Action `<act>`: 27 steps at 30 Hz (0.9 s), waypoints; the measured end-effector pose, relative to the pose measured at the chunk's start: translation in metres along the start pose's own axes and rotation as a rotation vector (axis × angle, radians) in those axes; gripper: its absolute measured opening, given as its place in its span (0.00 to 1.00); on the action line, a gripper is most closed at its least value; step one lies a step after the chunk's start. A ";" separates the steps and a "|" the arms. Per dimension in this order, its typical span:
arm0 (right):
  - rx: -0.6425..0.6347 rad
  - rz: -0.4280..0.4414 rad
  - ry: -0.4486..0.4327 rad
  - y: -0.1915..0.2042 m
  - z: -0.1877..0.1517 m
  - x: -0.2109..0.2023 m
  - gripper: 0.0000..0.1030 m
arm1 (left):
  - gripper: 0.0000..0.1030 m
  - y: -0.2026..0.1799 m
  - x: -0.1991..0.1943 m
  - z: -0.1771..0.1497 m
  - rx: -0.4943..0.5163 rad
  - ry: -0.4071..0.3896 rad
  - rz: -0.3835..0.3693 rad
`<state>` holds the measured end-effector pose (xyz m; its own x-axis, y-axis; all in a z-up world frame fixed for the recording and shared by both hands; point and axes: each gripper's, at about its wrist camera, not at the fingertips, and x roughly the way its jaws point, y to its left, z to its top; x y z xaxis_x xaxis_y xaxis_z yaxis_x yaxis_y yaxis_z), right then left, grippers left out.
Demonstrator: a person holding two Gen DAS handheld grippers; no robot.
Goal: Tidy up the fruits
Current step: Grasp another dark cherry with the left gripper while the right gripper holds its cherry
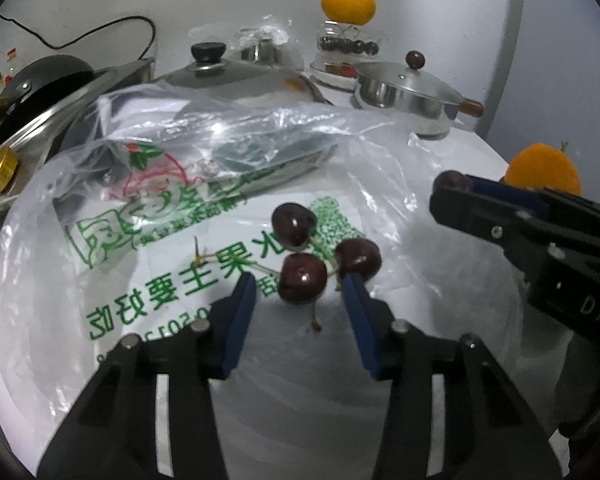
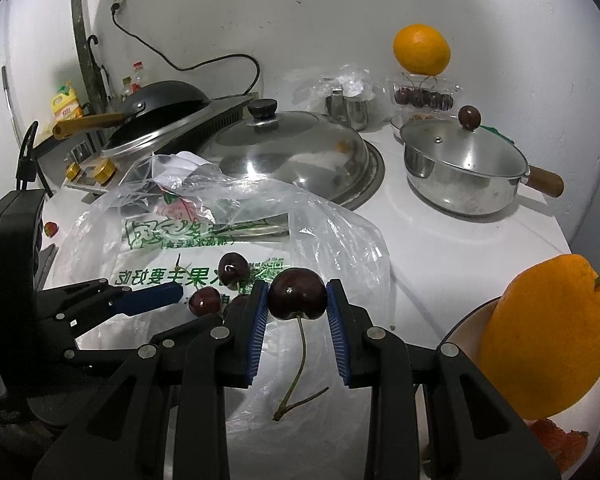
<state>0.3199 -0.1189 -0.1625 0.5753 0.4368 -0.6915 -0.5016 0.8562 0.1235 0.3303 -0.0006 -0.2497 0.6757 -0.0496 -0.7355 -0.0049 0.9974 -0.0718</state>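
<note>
A: Start at the tongs. What has the right gripper [image 2: 297, 300] got?

B: Its blue-padded jaws are clamped on a dark red glossy cherry [image 2: 297, 295], one pad on each side, with the long green stem hanging down between the fingers. The fruit looks lifted clear of the surface.

A: And the left gripper [image 1: 300, 286]?

B: Spread wide and holding nothing. It sits low over a cluster of three dark cherries [image 1: 303, 284]; the nearest cherry lies just ahead of its fingertips, and the right pad is touching or almost touching another. I cannot tell which.

A: What are those cherries lying on?

B: A crumpled clear plastic bag with green printed lettering [image 1: 172, 288], spread on the white countertop [image 2: 440, 248].

A: So which step is this?

B: I judge it a pick-and-sort: one cherry grasped for carrying, the loose ones waiting.

A: Carried where?

B: Probably the pale round bowl [image 2: 466, 322] at the right, where a large orange citrus fruit with a green stem [image 2: 548, 336] rests on the rim and something red lies below. Farther back, a clear plastic box of dark cherries [image 2: 424, 98] has a second orange on top, so the destination is uncertain.

A: What does the next move call for?

B: Gentle, steady pressure on the soft fruit while swinging right, avoiding the orange. The left should centre on one cherry before closing.
</note>
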 end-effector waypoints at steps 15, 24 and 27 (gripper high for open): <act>0.001 -0.001 0.004 -0.002 -0.002 0.002 0.30 | 0.27 0.000 0.002 0.001 0.001 0.006 -0.021; -0.002 -0.001 0.006 -0.002 -0.002 0.003 0.30 | 0.27 0.002 0.000 -0.001 -0.006 -0.005 -0.034; -0.004 -0.006 0.002 0.000 -0.002 0.001 0.30 | 0.27 0.002 -0.002 -0.001 -0.009 -0.013 -0.034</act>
<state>0.3194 -0.1190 -0.1651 0.5770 0.4312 -0.6936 -0.5011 0.8575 0.1163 0.3280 0.0018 -0.2494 0.6849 -0.0826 -0.7240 0.0116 0.9947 -0.1025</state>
